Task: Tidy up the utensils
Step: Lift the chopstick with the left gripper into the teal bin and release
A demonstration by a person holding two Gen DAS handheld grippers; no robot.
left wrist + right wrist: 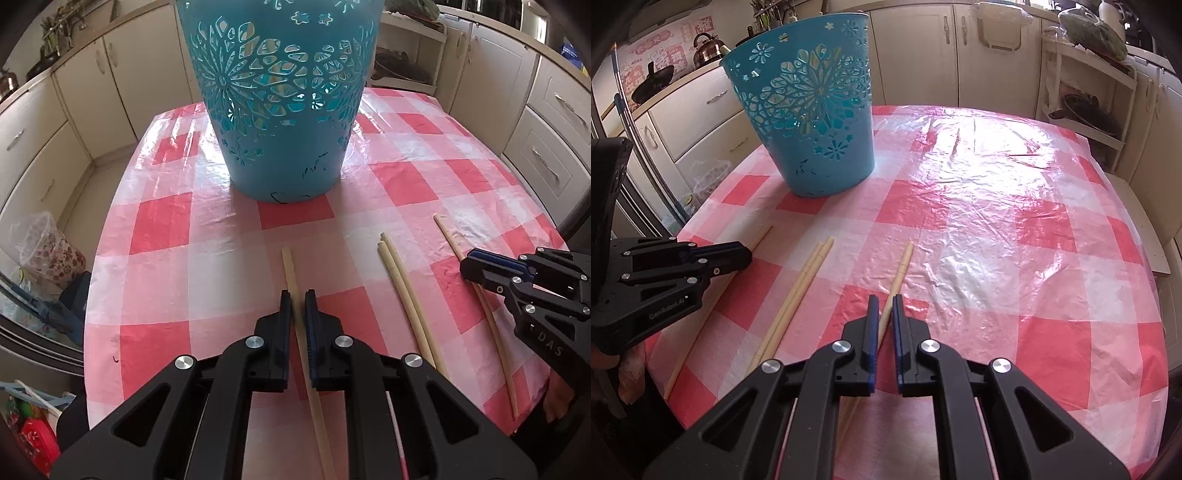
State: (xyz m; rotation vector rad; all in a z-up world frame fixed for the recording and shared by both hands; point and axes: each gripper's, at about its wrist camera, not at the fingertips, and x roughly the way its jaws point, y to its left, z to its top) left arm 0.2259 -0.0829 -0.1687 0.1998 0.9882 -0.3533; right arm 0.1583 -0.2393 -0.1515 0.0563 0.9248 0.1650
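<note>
A tall blue cut-out basket (280,110) stands on the pink checked table (166,229); it also shows in the right wrist view (812,122). Several pale wooden chopsticks lie in front of it. My left gripper (297,306) straddles one chopstick (290,269), jaws narrowly apart around it; it also shows in the right wrist view (738,254). A pair of chopsticks (402,295) lies in the middle, also in the right wrist view (801,288). My right gripper (882,306) straddles another chopstick (903,266), jaws narrowly apart; in the left wrist view it (476,269) sits over that chopstick (450,236).
Cream kitchen cabinets (923,48) ring the table. A white shelf rack (1086,96) with pans stands at the back right. A kettle (707,46) and wok sit on the left counter. Bags (44,243) lie on the floor at left. The table's right half (1015,221) holds only crinkled plastic cover.
</note>
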